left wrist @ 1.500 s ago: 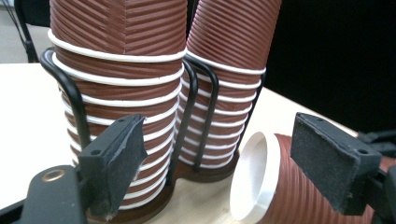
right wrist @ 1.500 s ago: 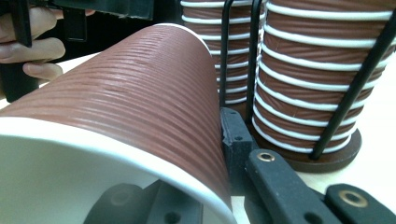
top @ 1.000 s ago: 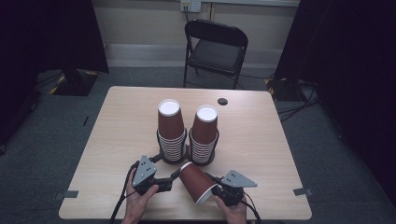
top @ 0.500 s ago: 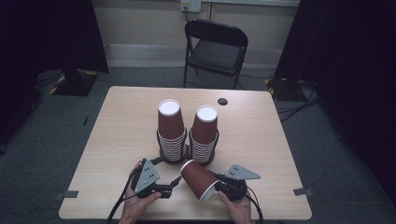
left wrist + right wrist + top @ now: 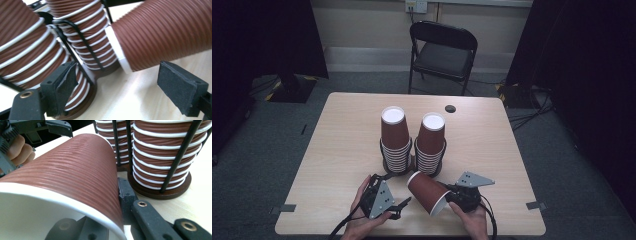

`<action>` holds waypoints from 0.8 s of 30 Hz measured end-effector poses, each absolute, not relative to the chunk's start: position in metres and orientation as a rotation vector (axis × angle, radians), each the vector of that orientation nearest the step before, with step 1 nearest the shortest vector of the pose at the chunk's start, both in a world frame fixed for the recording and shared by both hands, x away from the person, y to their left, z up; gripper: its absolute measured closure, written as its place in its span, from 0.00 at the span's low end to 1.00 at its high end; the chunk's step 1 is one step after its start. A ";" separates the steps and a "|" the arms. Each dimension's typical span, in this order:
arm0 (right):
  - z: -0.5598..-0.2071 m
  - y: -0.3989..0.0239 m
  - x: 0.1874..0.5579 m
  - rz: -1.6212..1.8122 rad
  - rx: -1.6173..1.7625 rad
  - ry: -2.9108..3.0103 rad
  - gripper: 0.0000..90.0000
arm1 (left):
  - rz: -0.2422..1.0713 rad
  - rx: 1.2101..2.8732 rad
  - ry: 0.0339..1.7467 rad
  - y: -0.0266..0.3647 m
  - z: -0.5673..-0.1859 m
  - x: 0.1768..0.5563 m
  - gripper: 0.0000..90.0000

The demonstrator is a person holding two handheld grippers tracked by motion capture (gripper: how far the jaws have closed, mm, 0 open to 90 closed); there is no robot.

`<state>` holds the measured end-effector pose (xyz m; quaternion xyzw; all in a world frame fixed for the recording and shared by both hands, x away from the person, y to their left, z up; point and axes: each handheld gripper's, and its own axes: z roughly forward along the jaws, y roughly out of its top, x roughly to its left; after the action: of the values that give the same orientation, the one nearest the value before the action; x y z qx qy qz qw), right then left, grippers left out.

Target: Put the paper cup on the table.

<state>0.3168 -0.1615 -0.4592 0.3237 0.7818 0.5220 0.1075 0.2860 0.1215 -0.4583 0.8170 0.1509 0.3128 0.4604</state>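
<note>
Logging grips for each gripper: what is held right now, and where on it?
The right gripper pinches the loose cup at its rim wall; the left gripper is open, holding nothing.

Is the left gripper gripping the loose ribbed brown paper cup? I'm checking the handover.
No: the left gripper has open fingers with nothing between them, while the ribbed brown paper cup lies above them.

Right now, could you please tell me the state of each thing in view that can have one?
Loose brown ribbed paper cup: lying tilted, clamped at its white rim.
Right gripper: shut on the cup.
Left gripper: open, its jaws just opened, nothing between them.
Left stack of brown cups: upside down, upright in its black wire holder.
Right stack of brown cups: upside down, upright in its holder.
Black folding chair: unfolded, nobody sitting in it.
</note>
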 end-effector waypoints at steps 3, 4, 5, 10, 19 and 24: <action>-0.455 -0.164 0.319 1.541 0.970 2.303 0.96 | 0.779 2.050 0.336 0.115 -0.459 0.283 0.17; -0.455 -0.164 0.319 1.541 0.970 2.303 0.96 | 0.779 2.050 0.336 0.115 -0.459 0.283 0.17; -0.454 -0.164 0.320 1.535 0.973 2.312 0.96 | 0.778 2.062 0.333 0.113 -0.458 0.282 0.17; -0.448 -0.161 0.324 1.514 0.982 2.378 0.96 | 0.826 2.066 0.338 0.103 -0.463 0.276 0.17; -0.445 -0.156 0.330 1.470 1.021 2.474 0.96 | 0.954 2.113 0.296 0.091 -0.467 0.271 0.18; -0.446 -0.153 0.330 1.451 1.045 2.501 0.96 | 0.998 2.139 0.247 0.085 -0.467 0.269 0.16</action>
<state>0.3301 -0.1535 -0.4455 0.3397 0.8131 0.4716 0.0334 0.2688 0.0848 -0.4665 0.8357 0.0964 0.3897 0.3747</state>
